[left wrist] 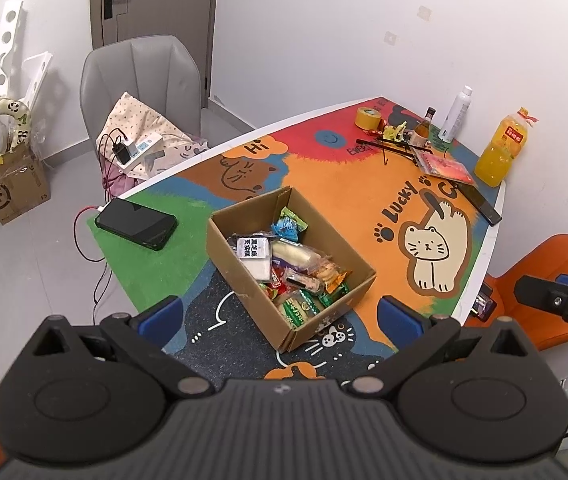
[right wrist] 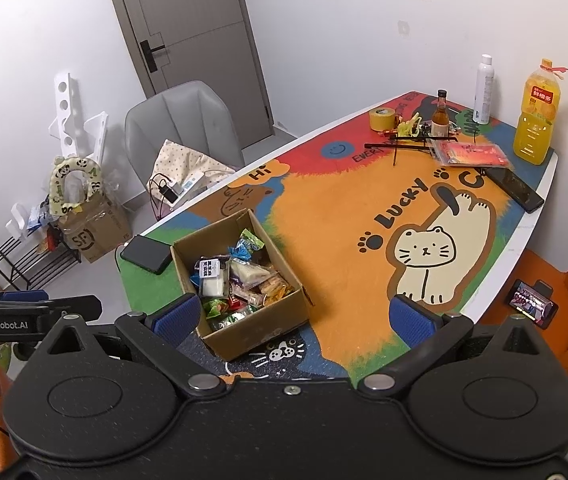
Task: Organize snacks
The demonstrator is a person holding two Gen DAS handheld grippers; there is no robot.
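Note:
An open cardboard box (left wrist: 224, 256) stands on the colourful table mat, filled with several wrapped snacks (left wrist: 291, 268). It also shows in the right wrist view (right wrist: 262, 334), with the snacks (right wrist: 240, 280) inside. My left gripper (left wrist: 280, 316) is open and empty, held above the box's near end. My right gripper (right wrist: 293, 314) is open and empty, above the box's near right corner. The right gripper shows at the right edge of the left wrist view (left wrist: 563, 300), and the left gripper at the left edge of the right wrist view (right wrist: 32, 308).
A black phone (left wrist: 136, 222) lies left of the box. At the table's far end are a juice bottle (left wrist: 501, 148), a white bottle (left wrist: 456, 114), a tape roll (left wrist: 367, 117), a red packet (left wrist: 445, 166) and another phone (left wrist: 479, 202). A grey chair (left wrist: 140, 80) and orange chair (left wrist: 543, 280) flank the table.

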